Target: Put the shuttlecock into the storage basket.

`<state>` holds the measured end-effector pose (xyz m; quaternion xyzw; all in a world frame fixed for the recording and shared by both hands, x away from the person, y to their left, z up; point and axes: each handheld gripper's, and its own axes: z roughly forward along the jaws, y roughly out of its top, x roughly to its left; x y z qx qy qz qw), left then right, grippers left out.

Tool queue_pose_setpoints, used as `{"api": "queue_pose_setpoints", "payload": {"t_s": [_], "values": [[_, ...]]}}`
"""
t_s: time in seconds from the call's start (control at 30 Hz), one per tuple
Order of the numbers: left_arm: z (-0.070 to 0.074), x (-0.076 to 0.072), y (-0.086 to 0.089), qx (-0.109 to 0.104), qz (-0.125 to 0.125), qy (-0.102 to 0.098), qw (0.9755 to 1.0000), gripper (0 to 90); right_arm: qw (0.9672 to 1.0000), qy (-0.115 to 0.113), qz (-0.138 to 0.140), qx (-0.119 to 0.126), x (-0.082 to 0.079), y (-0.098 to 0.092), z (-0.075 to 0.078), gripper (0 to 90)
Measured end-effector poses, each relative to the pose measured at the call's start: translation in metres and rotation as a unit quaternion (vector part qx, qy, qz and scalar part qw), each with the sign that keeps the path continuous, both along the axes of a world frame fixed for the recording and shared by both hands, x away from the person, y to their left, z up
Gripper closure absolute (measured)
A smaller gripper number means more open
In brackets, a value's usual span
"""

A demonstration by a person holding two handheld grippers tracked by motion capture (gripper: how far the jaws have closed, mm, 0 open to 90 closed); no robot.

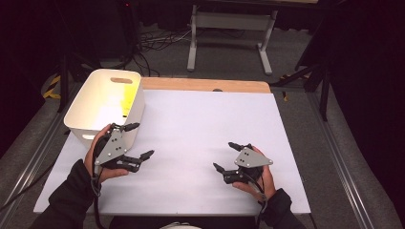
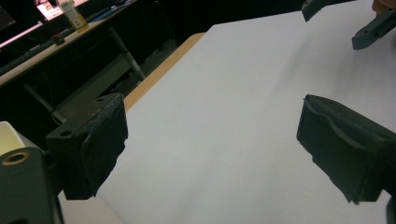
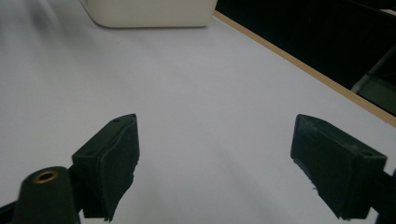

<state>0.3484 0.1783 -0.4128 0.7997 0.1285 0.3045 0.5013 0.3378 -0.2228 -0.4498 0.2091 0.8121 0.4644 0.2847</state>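
On the white table sheet (image 1: 191,138) a person's two hands each hold a black two-jaw gripper. My left gripper (image 1: 141,140) stands open at the left, just in front of a white bin (image 1: 90,102), jaws pointing right with nothing between them. My right gripper (image 1: 225,156) stands open at the right, jaws pointing left, also holding nothing. In the left gripper view my left gripper (image 2: 212,149) has its pads wide apart over bare sheet, and the right gripper's jaw tips (image 2: 369,21) show at top right. In the right gripper view my right gripper (image 3: 215,163) faces the bin (image 3: 149,11).
The bin holds something yellow (image 1: 126,102) inside. A strip of wooden tabletop (image 1: 205,85) borders the sheet's far edge. Beyond it stand a white desk frame (image 1: 229,33), floor cables (image 1: 148,45) and dark equipment. Metal rails (image 1: 344,162) flank the table.
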Motion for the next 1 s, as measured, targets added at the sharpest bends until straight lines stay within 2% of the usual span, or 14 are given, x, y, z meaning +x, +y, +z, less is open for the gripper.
{"api": "queue_pose_setpoints", "payload": {"t_s": [0.57, 0.73, 0.9, 1.0], "values": [[-0.029, -0.007, -0.004, 0.029, -0.003, 0.021, 0.9994, 9.6, 1.0, -0.003, -0.004, -0.006, -0.004, 0.001, -0.001, 16.6], [-0.041, -0.008, -0.002, 0.033, -0.002, 0.037, 0.9988, 9.2, 0.9999, -0.005, -0.007, -0.009, -0.006, 0.001, -0.002, 16.4], [-0.048, -0.009, 0.002, 0.025, -0.003, 0.044, 0.9987, 8.8, 0.9999, -0.004, -0.009, -0.013, -0.008, 0.0, -0.005, 16.3], [-0.054, -0.011, 0.007, 0.015, 0.002, 0.054, 0.9984, 8.7, 0.9999, -0.002, -0.011, -0.011, -0.009, -0.002, -0.006, 16.3]]}}
